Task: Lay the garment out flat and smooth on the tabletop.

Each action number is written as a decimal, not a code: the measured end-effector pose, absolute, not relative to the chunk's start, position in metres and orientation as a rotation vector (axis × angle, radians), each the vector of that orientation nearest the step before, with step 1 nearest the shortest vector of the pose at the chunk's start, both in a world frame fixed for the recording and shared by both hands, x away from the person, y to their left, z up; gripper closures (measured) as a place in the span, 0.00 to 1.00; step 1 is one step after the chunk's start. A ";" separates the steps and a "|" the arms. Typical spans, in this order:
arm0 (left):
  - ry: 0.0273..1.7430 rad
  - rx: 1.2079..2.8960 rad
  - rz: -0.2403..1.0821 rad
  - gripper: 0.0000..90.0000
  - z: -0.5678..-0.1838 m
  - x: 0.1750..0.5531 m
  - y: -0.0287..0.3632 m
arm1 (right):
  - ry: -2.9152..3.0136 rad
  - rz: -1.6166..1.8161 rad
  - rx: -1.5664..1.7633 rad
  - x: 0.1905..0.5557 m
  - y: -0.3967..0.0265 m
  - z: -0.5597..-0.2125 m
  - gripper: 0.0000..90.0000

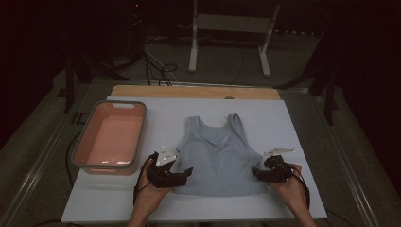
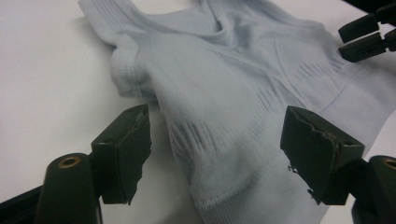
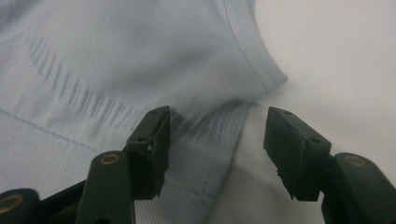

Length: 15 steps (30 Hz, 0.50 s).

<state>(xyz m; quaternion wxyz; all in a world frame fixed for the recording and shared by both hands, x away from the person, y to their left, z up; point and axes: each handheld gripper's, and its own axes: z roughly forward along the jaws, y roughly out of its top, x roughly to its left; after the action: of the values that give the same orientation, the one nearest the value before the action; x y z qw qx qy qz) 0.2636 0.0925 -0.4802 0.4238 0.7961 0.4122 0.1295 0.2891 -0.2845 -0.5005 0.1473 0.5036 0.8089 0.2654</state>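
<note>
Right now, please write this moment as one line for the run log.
item: grey top flat on white board | left tongs: open, at its left edge | right tongs: open, at its right edge | pink basin: empty

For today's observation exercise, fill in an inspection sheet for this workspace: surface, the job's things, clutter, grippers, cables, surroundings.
Surface: white board on a table, wooden strip at the far edge.
Job's things: pale blue tank top lying flat, straps away from the person.
Clutter: pink tub, nothing inside it.
Grippers: left gripper open, fingers astride the top's side; right gripper open at the opposite side edge.
Cables: black leads on the floor beyond.
Surroundings: dark room, white stand.
</note>
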 end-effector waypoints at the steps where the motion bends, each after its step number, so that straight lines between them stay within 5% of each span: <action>1: 1.034 2.001 0.324 0.30 -0.481 0.263 0.093 | 2.328 0.764 1.453 0.290 -0.285 -0.502 0.48; 6: 1.035 2.015 0.300 0.37 -0.483 0.261 0.097 | 2.334 0.738 1.492 0.291 -0.287 -0.505 0.54; 15: 1.040 2.024 0.268 0.62 -0.486 0.262 0.100 | 2.384 0.783 1.479 0.289 -0.287 -0.504 0.91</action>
<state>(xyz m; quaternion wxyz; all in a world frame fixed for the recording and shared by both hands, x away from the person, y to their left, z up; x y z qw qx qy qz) 0.2622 0.1000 -0.4861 0.4123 0.8047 0.4136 0.1065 0.2888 -0.2874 -0.5040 0.1141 0.5045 0.8131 0.2671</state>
